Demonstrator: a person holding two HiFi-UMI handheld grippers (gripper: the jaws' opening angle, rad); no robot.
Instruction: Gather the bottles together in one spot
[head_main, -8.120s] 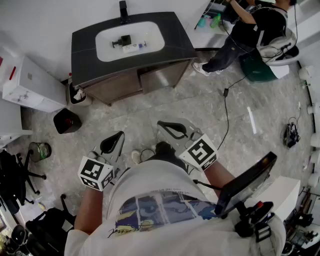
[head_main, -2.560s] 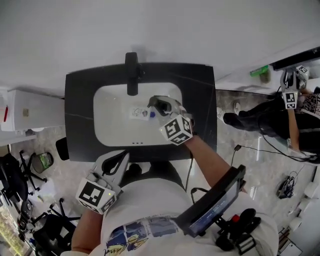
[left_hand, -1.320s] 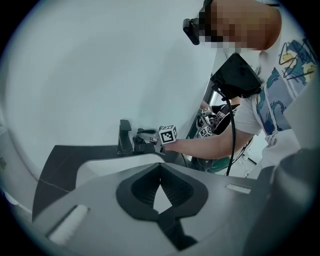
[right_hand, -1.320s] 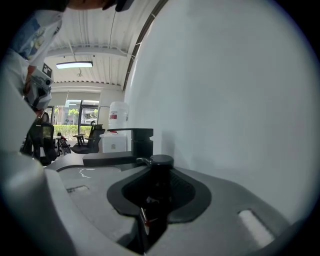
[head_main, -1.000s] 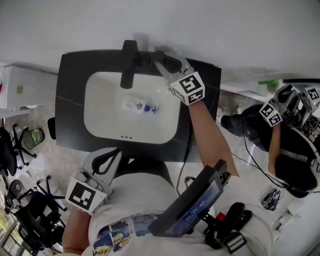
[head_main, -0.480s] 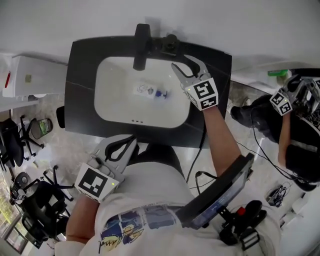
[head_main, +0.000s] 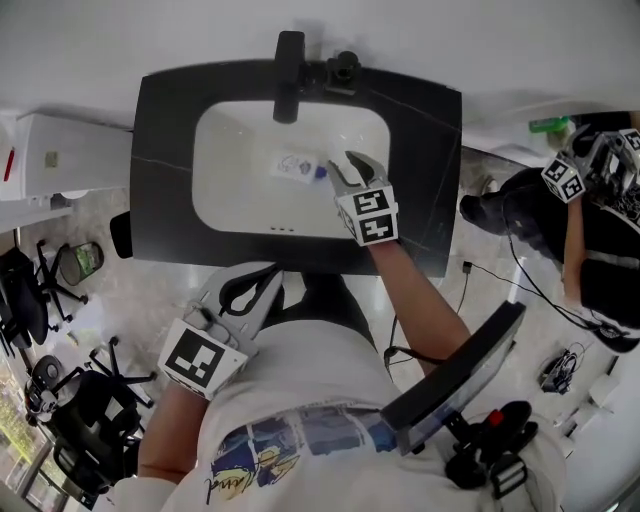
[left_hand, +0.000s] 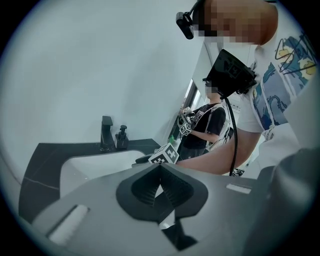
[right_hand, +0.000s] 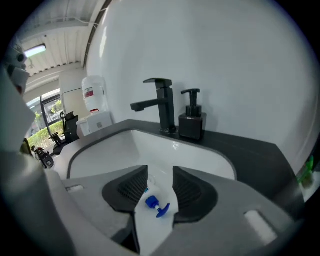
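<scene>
Countertop (head_main: 160, 150), dark and broad, fills the upper middle of the head view, with a white basin (head_main: 240, 195) sunk into it. At the right edge of the frame stands a second person (head_main: 600, 240) in dark clothes.

Low and left of centre, the left gripper (head_main: 268, 278) hangs just short of the counter's near edge, its jaws closed together with nothing in them. The right gripper (head_main: 348, 165) reaches over the right half of the basin. Its jaws are wide apart, though they have just been narrowing a little.

A black faucet (head_main: 289, 60) stands at the top edge of the counter. Just to its right is a black pump bottle (head_main: 346, 68), upright.

Smallest of all is the small bottle (head_main: 295, 165), clear-bodied, lying on its side on the basin floor near the centre. In the right gripper view its blue pump head sits between the two pads — neither pad presses on it.
</scene>
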